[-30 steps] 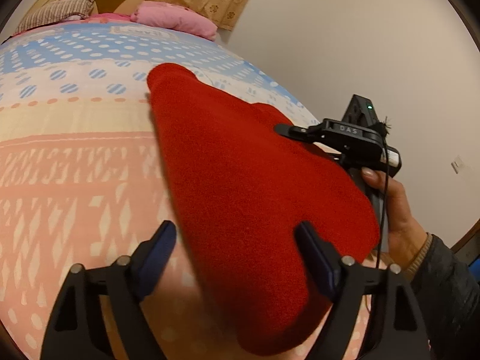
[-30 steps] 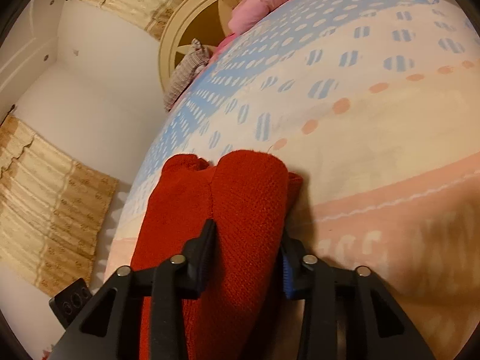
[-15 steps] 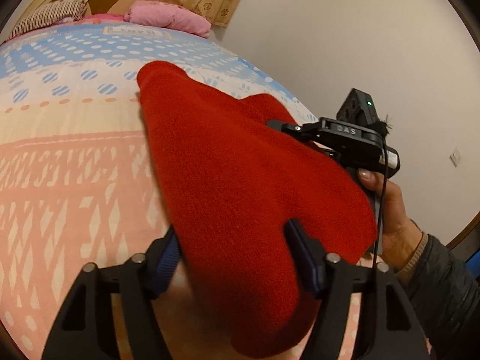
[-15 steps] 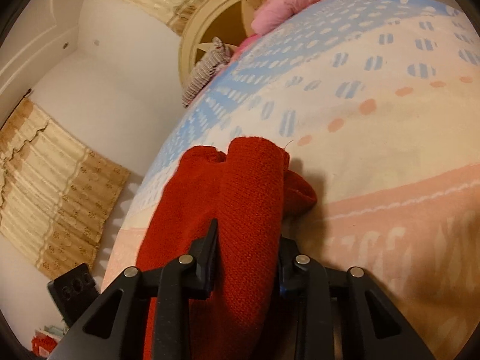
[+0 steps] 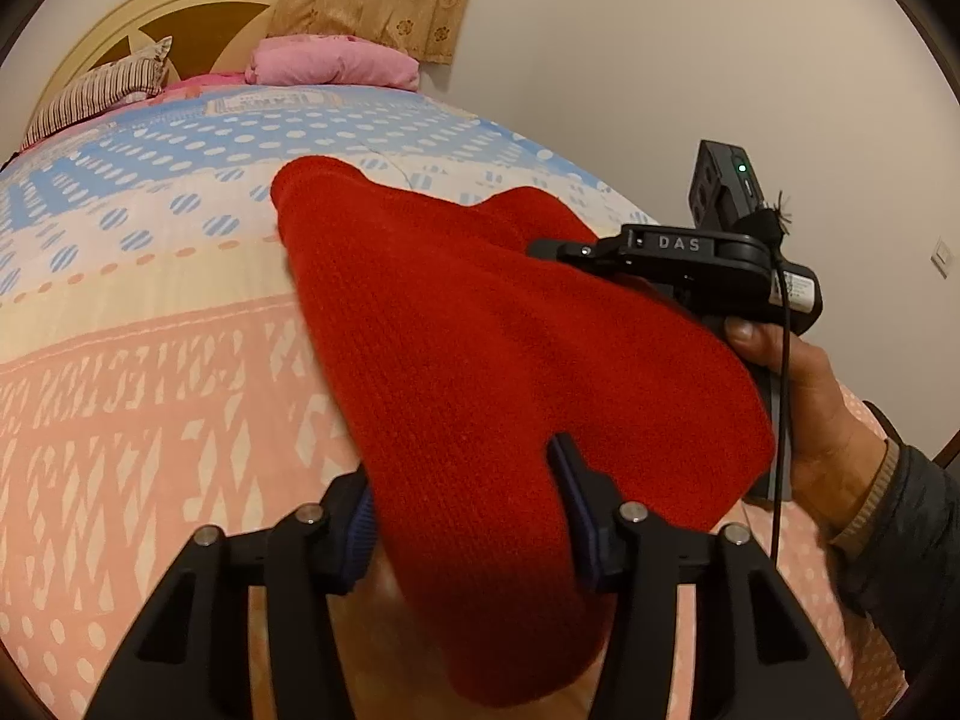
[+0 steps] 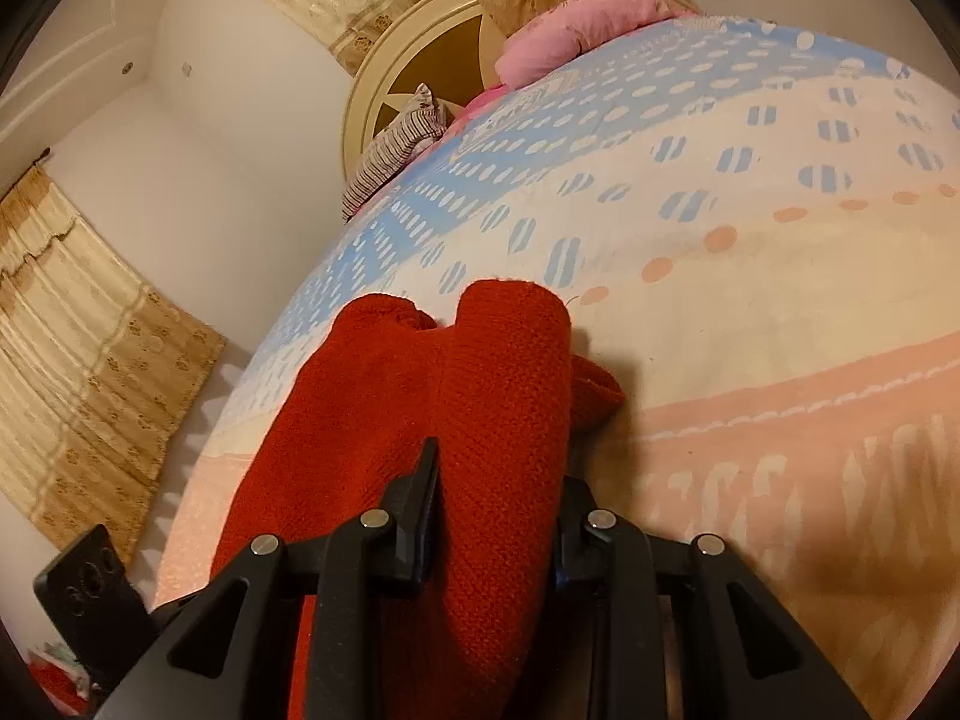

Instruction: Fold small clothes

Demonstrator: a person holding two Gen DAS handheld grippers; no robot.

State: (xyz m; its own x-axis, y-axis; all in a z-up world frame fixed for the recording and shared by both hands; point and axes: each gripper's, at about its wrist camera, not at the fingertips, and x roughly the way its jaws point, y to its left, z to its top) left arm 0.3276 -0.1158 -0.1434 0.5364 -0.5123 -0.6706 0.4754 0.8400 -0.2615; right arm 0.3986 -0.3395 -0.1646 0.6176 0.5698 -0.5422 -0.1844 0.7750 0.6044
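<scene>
- The left gripper, jaws just closing, pinches the red knit garment at its near end.
- The right gripper clamps its other near fold; its long axis runs away across the bedspread.

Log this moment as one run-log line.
red knit garment on bed | left gripper closing on it | right gripper clamped on fold

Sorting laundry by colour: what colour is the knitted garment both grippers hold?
Solid red knitted garment, plain, clearest in the left wrist view.
</scene>
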